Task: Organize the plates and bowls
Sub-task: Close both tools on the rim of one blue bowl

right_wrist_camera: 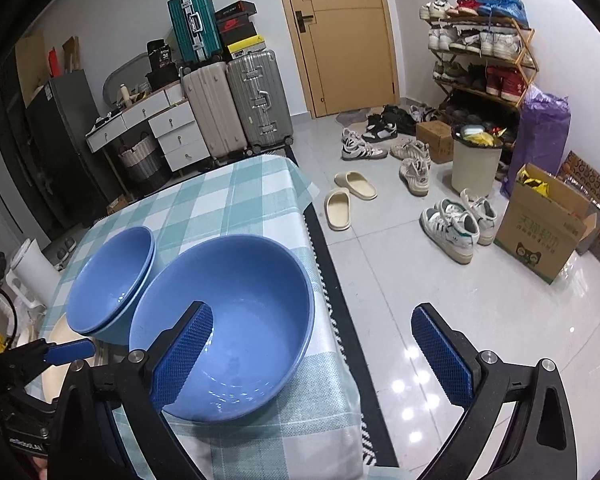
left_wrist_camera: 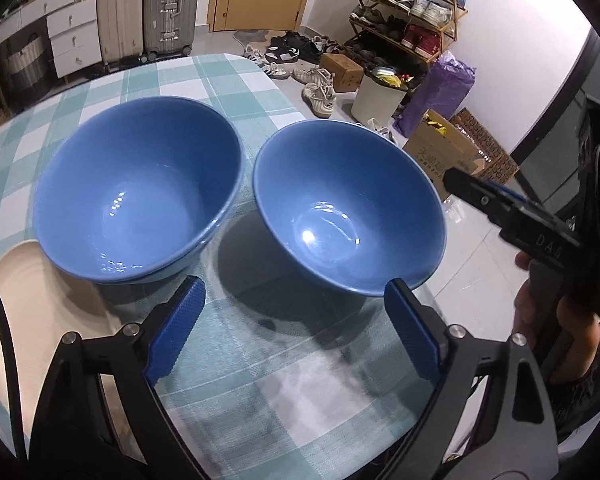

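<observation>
Two nested blue bowls [left_wrist_camera: 140,188] stand on the checked table, partly over a cream plate [left_wrist_camera: 28,312]. A single blue bowl [left_wrist_camera: 348,208] stands to their right near the table's edge. My left gripper [left_wrist_camera: 294,320] is open and empty, just in front of the gap between the bowls. My right gripper [right_wrist_camera: 312,352] is open and empty; its left finger is over the single bowl [right_wrist_camera: 240,320], its right finger hangs over the floor. The stack [right_wrist_camera: 112,280] and the plate [right_wrist_camera: 56,376] show at the left there.
The table [left_wrist_camera: 260,380] has a teal checked cloth; its right edge drops to a tiled floor [right_wrist_camera: 480,320]. Shoes, a cardboard box [right_wrist_camera: 540,232], a bin [right_wrist_camera: 474,164], a shoe rack and suitcases stand beyond. The right gripper shows in the left wrist view [left_wrist_camera: 512,208].
</observation>
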Demonstrator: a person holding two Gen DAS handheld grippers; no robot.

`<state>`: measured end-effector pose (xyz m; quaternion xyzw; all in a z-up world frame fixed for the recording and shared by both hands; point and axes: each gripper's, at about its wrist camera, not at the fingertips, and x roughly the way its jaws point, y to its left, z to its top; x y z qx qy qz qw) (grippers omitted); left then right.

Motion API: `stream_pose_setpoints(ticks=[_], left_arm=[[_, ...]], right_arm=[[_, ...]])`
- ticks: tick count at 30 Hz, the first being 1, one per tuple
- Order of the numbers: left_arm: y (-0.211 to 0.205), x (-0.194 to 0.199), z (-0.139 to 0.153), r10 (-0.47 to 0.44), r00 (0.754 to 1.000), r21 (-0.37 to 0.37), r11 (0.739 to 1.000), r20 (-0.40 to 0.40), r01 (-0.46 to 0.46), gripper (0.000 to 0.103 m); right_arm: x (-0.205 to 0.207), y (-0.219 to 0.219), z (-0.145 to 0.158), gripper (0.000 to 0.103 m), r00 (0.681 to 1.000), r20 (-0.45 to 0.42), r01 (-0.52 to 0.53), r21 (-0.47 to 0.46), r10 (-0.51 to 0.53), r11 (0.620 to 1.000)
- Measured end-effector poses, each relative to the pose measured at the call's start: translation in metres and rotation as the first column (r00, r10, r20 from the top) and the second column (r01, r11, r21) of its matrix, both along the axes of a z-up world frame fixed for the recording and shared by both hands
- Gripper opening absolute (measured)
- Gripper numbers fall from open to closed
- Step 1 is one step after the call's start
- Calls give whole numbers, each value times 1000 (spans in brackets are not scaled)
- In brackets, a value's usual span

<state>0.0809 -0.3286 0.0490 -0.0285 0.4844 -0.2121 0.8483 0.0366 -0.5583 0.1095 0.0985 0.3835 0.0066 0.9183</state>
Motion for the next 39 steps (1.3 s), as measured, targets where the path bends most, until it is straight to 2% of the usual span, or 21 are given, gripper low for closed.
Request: stream_pose_setpoints(ticks=[6, 8, 11, 12, 14, 22, 26, 29, 34, 39], left_arm=[[-4, 9, -6, 31, 999, -54, 998, -23, -33, 83], [-7, 14, -10, 43, 999, -60, 997, -30, -45, 81], [-10, 19, -16, 40, 998, -80, 996, -55, -45, 78], [-11, 21, -18, 42, 997, -76, 996, -57, -46, 76], [-14, 23, -21, 43, 998, -62, 997, -53, -46, 72], [-19, 29, -25, 33, 998, -43, 998, -47, -35, 63], [-23, 30, -24, 16, 999, -20, 1000, -34, -16, 55], [-25, 31, -25, 5, 1000, -11, 1000, -25, -5, 49], [-22, 34, -27, 18, 999, -12, 1000, -29, -19, 31], [-19, 37, -27, 27, 1000, -5, 1000, -15, -27, 26]], right_arm=[[3, -3, -8, 98, 1000, -12, 4, 6, -4, 1000], [3, -5, -11, 89, 1000, -19, 5, 15, -5, 1000], [6, -6, -17, 83, 999, -36, 1, 26, 0, 1000], [6, -5, -19, 81, 999, -39, 0, 27, 1, 1000], [8, -2, -23, 70, 999, -43, -18, 35, 20, 999], [15, 6, -33, 56, 999, -34, -31, 50, 33, 998], [17, 7, -36, 42, 999, -40, -31, 50, 33, 998], [17, 7, -37, 38, 999, -40, -35, 57, 37, 998], [17, 8, -37, 31, 998, -37, -42, 57, 44, 998], [17, 9, -36, 24, 998, -35, -46, 40, 48, 998]])
